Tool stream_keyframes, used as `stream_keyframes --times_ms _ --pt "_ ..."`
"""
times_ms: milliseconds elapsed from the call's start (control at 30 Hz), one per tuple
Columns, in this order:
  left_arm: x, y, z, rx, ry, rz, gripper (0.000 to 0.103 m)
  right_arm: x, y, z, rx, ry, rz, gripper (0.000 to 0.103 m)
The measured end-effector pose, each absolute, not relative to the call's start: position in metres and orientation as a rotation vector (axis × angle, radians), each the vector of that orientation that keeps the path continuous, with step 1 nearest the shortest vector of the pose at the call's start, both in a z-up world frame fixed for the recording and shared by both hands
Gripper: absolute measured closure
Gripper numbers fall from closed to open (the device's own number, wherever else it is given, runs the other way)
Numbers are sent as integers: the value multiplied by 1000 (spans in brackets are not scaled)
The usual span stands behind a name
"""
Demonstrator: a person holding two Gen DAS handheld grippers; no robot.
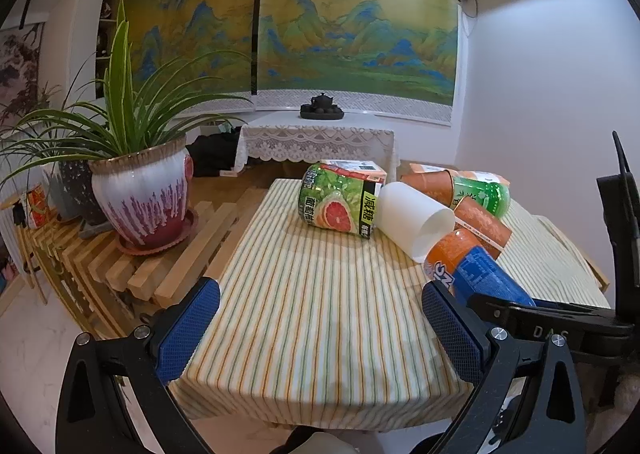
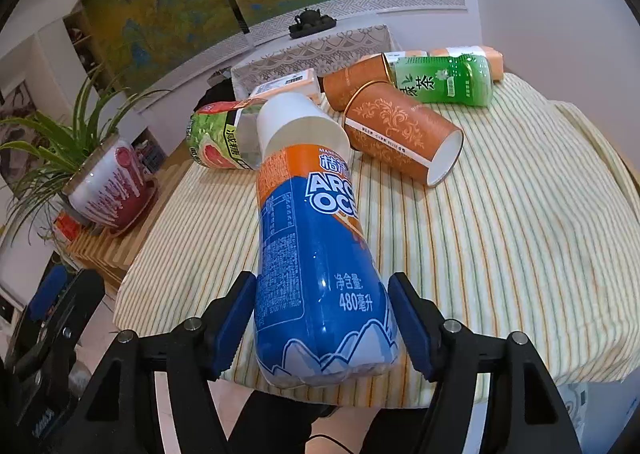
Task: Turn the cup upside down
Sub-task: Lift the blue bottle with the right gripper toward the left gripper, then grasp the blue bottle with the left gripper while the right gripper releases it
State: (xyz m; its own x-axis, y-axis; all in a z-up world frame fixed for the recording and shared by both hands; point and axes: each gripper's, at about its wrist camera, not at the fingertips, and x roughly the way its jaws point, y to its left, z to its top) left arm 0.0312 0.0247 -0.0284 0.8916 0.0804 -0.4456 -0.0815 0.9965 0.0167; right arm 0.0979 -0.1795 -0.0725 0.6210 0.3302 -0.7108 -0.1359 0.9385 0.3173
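A white cup (image 1: 412, 217) (image 2: 296, 121) lies on its side on the striped tablecloth (image 1: 312, 314), its mouth towards me. Two orange paper cups (image 1: 484, 223) (image 2: 400, 129) also lie on their sides beside it. My right gripper (image 2: 324, 294) is shut on a blue and orange drink bottle (image 2: 316, 254) (image 1: 476, 274), held tilted above the table's near edge. The bottle's far end points at the white cup's mouth and hides part of it. My left gripper (image 1: 322, 294) is open and holds nothing, low over the cloth's near left part.
A grapefruit can (image 1: 336, 201) (image 2: 216, 141), a green tea can (image 1: 486, 193) (image 2: 444, 79) and a carton (image 1: 352, 167) lie at the table's far side. A potted plant (image 1: 144, 197) stands on a slatted wooden bench at the left. A person's legs show below the table edge.
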Motion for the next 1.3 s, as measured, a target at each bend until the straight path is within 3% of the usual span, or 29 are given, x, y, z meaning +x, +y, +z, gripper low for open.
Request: stream_keyframes --times_ms 133,300,767,1300 --pt "30 23 -30 -17 468 81 1 99 -180 -73 253 860 283 37" --pt "27 19 -31 -24 464 86 1 93 -185 -66 267 827 315 28" --pt "10 -47 -43 -49 455 -16 1 37 -262 -41 334 669 258 27" --pt "43 -129 -93 45 450 28 1 14 -313 -45 377 644 182 27"
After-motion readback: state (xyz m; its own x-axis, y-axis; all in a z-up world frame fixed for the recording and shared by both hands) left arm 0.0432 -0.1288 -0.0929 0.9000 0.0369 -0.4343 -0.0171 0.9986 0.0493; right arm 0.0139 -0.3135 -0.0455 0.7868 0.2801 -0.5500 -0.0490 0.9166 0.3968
